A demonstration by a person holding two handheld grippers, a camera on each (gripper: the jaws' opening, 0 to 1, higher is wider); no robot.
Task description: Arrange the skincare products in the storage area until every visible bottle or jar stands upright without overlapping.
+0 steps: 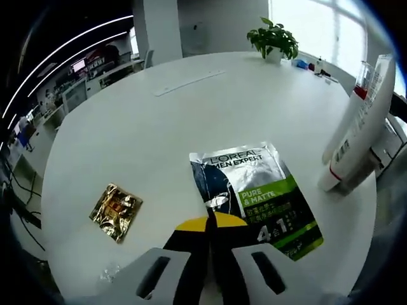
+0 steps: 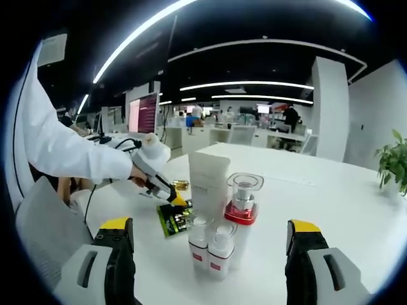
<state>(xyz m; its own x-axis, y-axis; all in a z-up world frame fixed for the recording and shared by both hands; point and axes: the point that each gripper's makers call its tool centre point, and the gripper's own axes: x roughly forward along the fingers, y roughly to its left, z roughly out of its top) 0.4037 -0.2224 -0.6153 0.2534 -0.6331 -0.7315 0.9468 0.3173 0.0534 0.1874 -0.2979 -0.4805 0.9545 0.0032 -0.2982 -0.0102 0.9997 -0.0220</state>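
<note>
A silver and green L'Oreal sachet (image 1: 254, 197) lies flat on the round white table (image 1: 159, 133). My left gripper (image 1: 213, 222) is shut, its yellow tips at the sachet's near edge; whether they pinch it I cannot tell. A tall white tube (image 1: 357, 127) stands at the right. In the right gripper view the tube (image 2: 208, 178), a clear-capped bottle with a red collar (image 2: 242, 198) and two small white bottles (image 2: 210, 244) stand upright in a tight cluster. My right gripper (image 2: 210, 227) is wide open in front of them. The left gripper (image 2: 162, 186) touches the sachet (image 2: 172, 219).
A gold foil packet (image 1: 116, 211) lies left of the sachet, and a small clear wrapper (image 1: 109, 273) sits near the table's edge. A potted plant (image 1: 273, 39) stands at the far side. A white sleeve (image 2: 63, 149) and a grey chair (image 2: 41, 229) are at the left.
</note>
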